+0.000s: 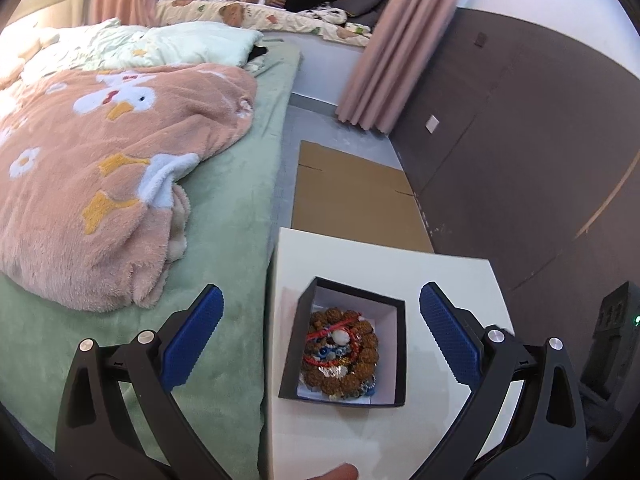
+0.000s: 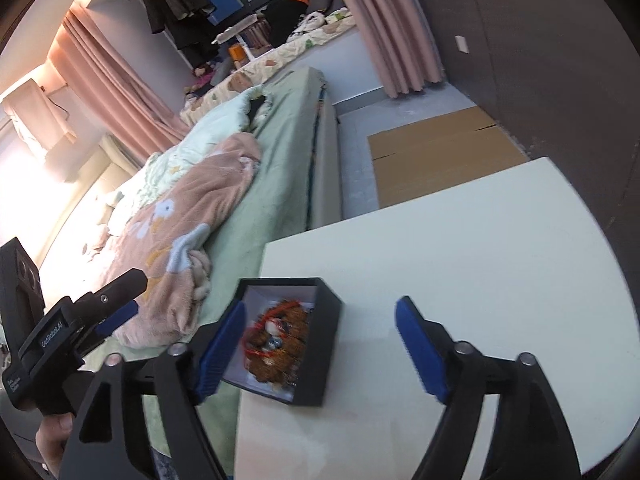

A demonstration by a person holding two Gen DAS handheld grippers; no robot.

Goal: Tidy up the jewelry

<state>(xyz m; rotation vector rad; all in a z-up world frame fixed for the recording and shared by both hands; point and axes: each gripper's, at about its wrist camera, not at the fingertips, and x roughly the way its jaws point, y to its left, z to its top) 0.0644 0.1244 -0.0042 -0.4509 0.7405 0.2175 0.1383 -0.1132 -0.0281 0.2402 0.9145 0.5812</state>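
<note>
Your left gripper [image 1: 320,320] and right gripper [image 2: 320,340] both hang with fingers spread wide, holding nothing. Just ahead, the black box [image 1: 344,344] sits on the white table [image 1: 440,276], jewelry [image 1: 340,352] heaped inside. Those beaded strands look light, limp and tangle-prone; pinch one loop at its topmost bead. Beyond lies the bed [image 1: 224,220].

Left tongs [image 1: 320,336], right tongs [image 2: 320,348]: black forked arms, blue ribbed pads, silver pivot screws; white lettering at 9 o'clock; bare skin.
</note>
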